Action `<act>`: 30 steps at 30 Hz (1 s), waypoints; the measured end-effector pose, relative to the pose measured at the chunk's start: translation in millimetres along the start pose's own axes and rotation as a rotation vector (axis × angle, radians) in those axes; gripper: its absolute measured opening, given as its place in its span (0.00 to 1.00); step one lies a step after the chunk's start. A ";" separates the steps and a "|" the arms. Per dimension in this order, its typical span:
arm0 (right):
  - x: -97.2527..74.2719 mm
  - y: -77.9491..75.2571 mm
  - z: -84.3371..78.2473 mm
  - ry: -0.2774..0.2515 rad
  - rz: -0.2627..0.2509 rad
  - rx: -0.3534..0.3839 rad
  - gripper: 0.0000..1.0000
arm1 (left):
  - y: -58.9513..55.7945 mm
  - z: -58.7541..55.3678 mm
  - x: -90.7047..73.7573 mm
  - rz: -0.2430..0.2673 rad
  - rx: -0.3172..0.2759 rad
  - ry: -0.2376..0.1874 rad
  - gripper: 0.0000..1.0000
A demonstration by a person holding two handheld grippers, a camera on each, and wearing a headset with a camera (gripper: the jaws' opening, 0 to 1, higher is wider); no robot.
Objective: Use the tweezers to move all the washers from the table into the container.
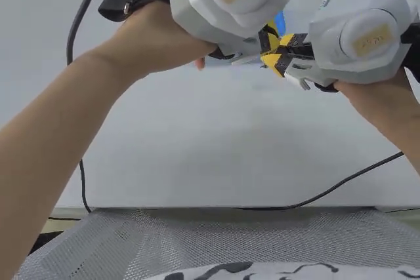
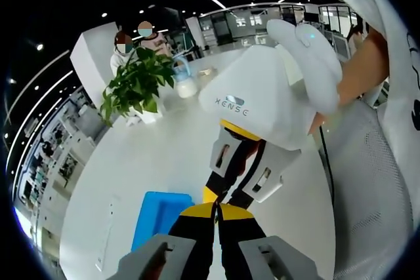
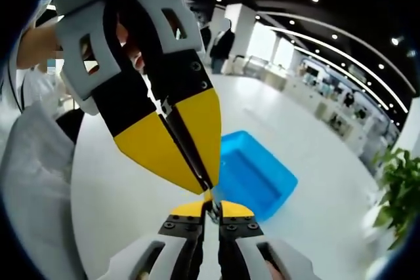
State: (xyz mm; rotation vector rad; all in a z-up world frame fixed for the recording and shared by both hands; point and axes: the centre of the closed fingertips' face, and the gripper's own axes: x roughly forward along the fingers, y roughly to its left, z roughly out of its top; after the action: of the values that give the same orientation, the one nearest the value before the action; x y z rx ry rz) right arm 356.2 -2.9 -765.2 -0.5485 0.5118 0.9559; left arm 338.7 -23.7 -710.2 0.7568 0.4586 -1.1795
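A wide white tabletop (image 1: 216, 142) lies under everything. A thin black cable (image 1: 341, 185) curls across its near edge. Below that edge there is some grey mesh cloth (image 1: 216, 234). Far back on the tabletop stand a leafy green plant in a white pot (image 2: 138, 83) and, just beside it, a small white bottle (image 2: 186, 84).

In the head view the two white tools are held up close, so they block much of the tabletop behind them. The left hand (image 1: 154, 40) grips one and the right hand (image 1: 380, 100) grips the other. They point at each other, nose to nose.

The left tongs (image 2: 216, 208) have black arms with yellow tips, and the tips are squeezed tight together. The right tongs (image 3: 211, 211) are squeezed tight too. Both sets of tips meet at the same spot.

A thin dark strip (image 3: 186, 141) runs between the left tongs' yellow tips down to the right tongs. It is too thin and too hidden to tell if it is the tweezers.

The bright blue plastic container with low walls (image 3: 256, 175) sits on the tabletop just behind the tongs. The tongs cover part of it. What lies inside it is too hard to make out.
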 end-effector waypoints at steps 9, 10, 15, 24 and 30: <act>4.6 -8.8 21.3 -0.024 -0.009 -0.042 0.02 | 16.2 0.1 -14.6 0.043 0.022 -0.002 0.00; 6.2 -10.3 24.2 -0.028 -0.008 -0.045 0.02 | 17.8 -0.2 -15.5 0.049 0.025 -0.001 0.00; 14.1 -17.3 34.2 -0.037 -0.010 -0.070 0.02 | 29.9 -3.5 -21.3 0.075 0.036 0.009 0.00; 29.5 -34.8 44.8 -0.052 -0.009 -0.080 0.02 | 53.8 -9.7 -20.3 0.104 0.032 0.018 0.00; 40.0 -41.3 43.9 -0.057 -0.007 -0.069 0.03 | 65.2 -18.5 -13.3 0.108 0.019 0.028 0.00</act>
State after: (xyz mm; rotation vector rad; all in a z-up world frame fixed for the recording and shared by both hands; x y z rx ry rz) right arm 418.2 30.5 -748.7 -0.5833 0.4268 0.9823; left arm 396.7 10.5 -695.0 0.8060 0.4252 -1.0749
